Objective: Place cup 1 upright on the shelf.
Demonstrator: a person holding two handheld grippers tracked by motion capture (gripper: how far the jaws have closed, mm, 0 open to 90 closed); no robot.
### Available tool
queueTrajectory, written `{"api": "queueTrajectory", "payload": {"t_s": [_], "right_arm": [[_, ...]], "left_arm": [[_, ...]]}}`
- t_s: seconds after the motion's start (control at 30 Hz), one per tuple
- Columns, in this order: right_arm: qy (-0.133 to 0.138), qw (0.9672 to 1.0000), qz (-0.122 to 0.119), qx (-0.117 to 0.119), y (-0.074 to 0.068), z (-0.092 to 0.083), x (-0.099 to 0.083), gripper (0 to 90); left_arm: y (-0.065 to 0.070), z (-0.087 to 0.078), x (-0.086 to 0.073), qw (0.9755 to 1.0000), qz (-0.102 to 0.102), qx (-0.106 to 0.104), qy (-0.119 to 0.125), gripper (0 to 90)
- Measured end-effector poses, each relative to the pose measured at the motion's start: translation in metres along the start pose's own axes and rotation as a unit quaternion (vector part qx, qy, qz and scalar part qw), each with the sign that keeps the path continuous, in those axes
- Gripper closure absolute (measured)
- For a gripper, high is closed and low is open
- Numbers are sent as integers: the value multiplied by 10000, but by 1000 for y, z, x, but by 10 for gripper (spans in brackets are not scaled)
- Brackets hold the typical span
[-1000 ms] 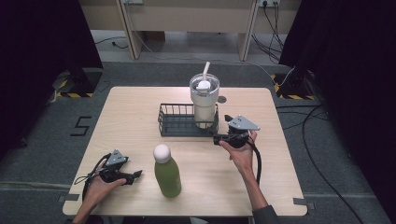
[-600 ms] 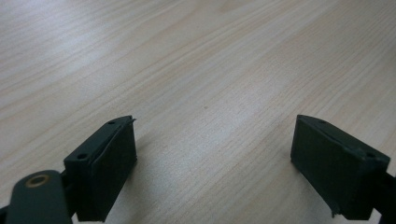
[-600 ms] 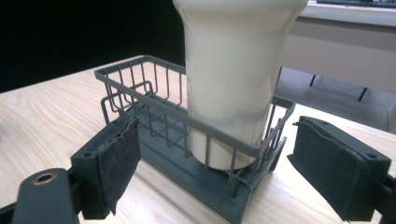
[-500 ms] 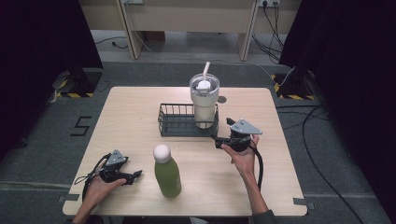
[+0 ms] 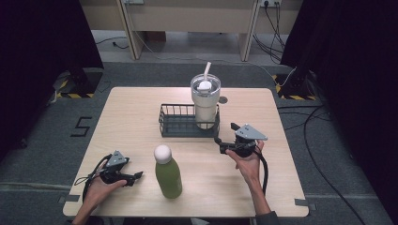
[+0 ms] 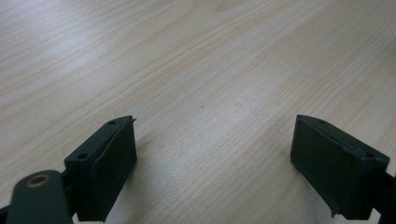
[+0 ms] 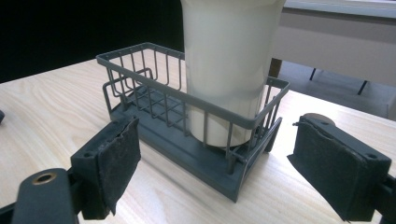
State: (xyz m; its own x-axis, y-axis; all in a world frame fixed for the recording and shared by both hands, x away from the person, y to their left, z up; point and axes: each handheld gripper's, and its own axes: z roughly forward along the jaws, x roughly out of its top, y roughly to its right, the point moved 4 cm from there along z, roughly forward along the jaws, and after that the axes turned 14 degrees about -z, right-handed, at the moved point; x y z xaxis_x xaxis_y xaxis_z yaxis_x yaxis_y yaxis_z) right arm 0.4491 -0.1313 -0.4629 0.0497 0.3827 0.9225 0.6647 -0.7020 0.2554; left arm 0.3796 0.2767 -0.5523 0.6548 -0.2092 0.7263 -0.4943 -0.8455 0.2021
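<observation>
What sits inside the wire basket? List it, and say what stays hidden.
The wire basket holds a white tumbler upright at its right end; the rest shows bare grid. The tumbler's base is partly screened by the bars, and its lid hides its contents.

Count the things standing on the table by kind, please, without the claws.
Tumbler with straw: 1
Wire basket: 1
Green bottle with white cap: 1
Total: 3
The tumbler stands inside the basket, at its right end; the bottle stands apart, nearer the person.
</observation>
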Motion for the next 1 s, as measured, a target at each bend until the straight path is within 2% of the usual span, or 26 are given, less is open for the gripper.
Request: {"api": "queueTrajectory", "payload": {"t_s": [0.23, 0.6, 0.77, 0.93, 1.0], "right_arm": [[-7, 10000, -8, 37, -2, -13, -4, 151], [-114, 9999, -50, 92, -11, -23, -12, 151], [-183, 9998, -67, 58, -11, -31, -16, 151], [-383, 9992, -65, 122, -15, -40, -26, 151], [-382, 9991, -70, 143, -17, -42, -28, 152]], "left_arm": [[0, 0, 0, 10000, 3, 0, 7, 135], [0, 0, 0, 10000, 9, 0, 3, 135], [0, 0, 0, 10000, 7, 1, 4, 135], [0, 0, 0, 10000, 8, 0, 4, 135], [0, 0, 0, 10000, 9, 0, 2, 135]]}}
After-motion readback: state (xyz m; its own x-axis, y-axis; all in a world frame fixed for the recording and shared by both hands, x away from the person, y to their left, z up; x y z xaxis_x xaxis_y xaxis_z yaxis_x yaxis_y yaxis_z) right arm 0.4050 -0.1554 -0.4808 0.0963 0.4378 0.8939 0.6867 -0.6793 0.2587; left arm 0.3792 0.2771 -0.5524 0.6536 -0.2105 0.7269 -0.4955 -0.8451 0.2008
